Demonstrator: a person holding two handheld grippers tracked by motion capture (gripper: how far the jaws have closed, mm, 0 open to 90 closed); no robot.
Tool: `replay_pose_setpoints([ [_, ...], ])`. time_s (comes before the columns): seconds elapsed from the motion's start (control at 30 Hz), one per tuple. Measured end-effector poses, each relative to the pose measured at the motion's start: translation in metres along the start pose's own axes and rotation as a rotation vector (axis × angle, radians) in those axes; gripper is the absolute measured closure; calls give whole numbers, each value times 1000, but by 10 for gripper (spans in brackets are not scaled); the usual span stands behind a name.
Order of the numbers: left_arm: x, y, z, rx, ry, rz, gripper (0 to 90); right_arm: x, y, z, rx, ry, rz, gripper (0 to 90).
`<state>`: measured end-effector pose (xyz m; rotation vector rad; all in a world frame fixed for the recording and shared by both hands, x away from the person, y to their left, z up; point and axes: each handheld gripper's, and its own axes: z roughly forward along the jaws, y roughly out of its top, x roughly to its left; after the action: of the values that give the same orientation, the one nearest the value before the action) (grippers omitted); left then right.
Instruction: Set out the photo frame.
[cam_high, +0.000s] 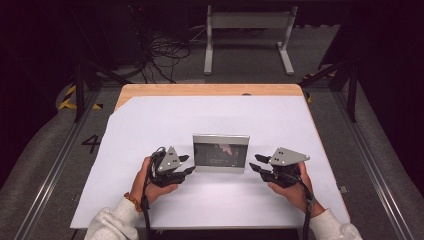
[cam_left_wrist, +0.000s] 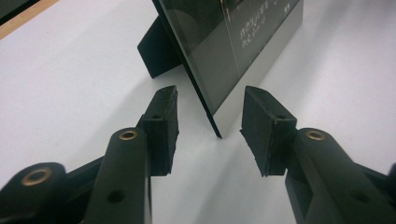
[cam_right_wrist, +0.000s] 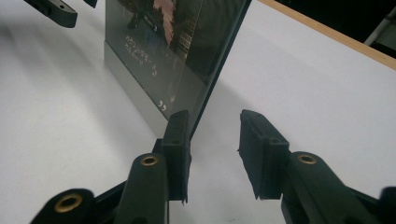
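Note:
A silver-edged picture frame (cam_high: 221, 152) with a dark photo stands upright near the middle of the white sheet (cam_high: 215, 115). My left gripper (cam_high: 186, 165) is at the frame's left end. In the left gripper view the frame's (cam_left_wrist: 233, 42) lower corner lies between the jaws of that gripper (cam_left_wrist: 210, 93), which stand open with the pads clear of it. A black prop (cam_left_wrist: 156, 49) leans behind the frame. My right gripper (cam_high: 255, 162) is at the frame's right end. In the right gripper view it (cam_right_wrist: 215, 116) is open, and the frame's (cam_right_wrist: 159, 42) edge runs down right by one jaw.
The white sheet covers a wooden table (cam_high: 210, 90), whose bare strip shows at the far edge. The person's hands and pale sleeves come in at the near edge. On the floor beyond the table are cables (cam_high: 162, 55) and a white stand (cam_high: 247, 22).

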<state>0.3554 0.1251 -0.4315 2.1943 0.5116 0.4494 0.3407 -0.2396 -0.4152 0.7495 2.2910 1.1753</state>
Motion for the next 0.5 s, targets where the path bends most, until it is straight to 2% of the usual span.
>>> replay_pose_setpoints([
  [0.13,-6,-5,-3,17,-8,29,490,2,-4,-2,5,-6,-9,563],
  [0.27,-10,-8,-5,22,-20,29,416,6,-8,-1,27,-13,-21,511],
  [0.33,-12,-11,-5,21,-31,33,398,8,-11,0,46,-12,-33,458],
  [0.4,-14,-12,-6,23,-33,28,366,10,-13,0,57,-13,-50,415],
  [0.5,-15,-16,-5,22,-23,4,281,11,-17,-1,65,7,-51,350],
])
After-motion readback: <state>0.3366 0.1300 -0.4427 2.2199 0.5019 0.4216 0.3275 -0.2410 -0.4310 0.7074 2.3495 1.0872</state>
